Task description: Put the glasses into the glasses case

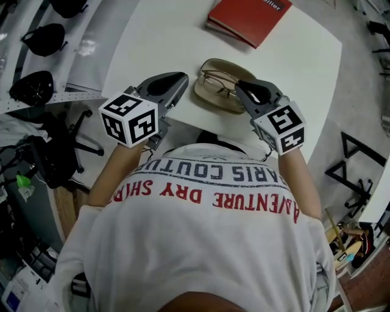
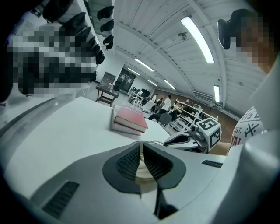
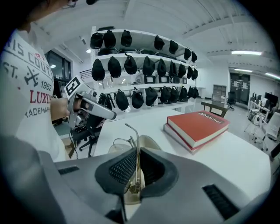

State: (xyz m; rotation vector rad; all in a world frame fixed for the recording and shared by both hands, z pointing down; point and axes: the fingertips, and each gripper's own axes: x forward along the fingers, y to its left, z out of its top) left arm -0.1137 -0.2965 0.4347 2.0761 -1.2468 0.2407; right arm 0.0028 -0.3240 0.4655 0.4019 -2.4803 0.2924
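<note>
An open beige glasses case point(image 1: 209, 97) lies on the white table point(image 1: 158, 42) near its front edge. Thin metal-framed glasses point(image 1: 219, 84) rest over the case. My right gripper point(image 1: 239, 88) is at the case's right side, shut on one temple of the glasses point(image 3: 133, 144), which runs up between its pads. In the right gripper view the lenses point(image 3: 117, 144) hang over the case point(image 3: 151, 143). My left gripper point(image 1: 181, 82) hovers just left of the case, its jaws together with nothing in them; the case rim point(image 2: 146, 173) shows just beyond its pads point(image 2: 131, 162).
A red book point(image 1: 247, 18) lies at the far side of the table, beyond the case. The table's front edge runs close under both grippers, against the person's shirt. Shelves with black caps point(image 1: 42, 39) and an office chair point(image 1: 61, 152) stand at the left.
</note>
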